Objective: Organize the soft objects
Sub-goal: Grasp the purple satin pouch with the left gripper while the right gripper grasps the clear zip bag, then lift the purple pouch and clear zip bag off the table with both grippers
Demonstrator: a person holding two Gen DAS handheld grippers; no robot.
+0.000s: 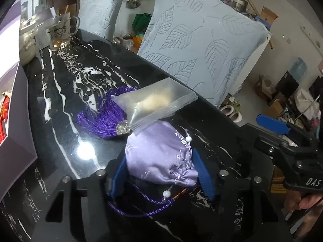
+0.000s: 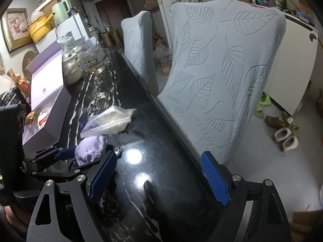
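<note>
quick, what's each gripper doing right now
Left gripper: closed on the lilac satin drawstring pouch lying on the black marble table.
Right gripper: open, empty, above the table.

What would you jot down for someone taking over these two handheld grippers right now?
Left gripper: jaws closed on the lilac satin drawstring pouch, which rests on the black marble table.
Right gripper: jaws open and empty above the table.
Purple tassel and clear zip bag lie just beyond the pouch.
Done: pouch gripped.
Left: probably lift and put the pouch away, perhaps in the open lavender box, then the rest.
</note>
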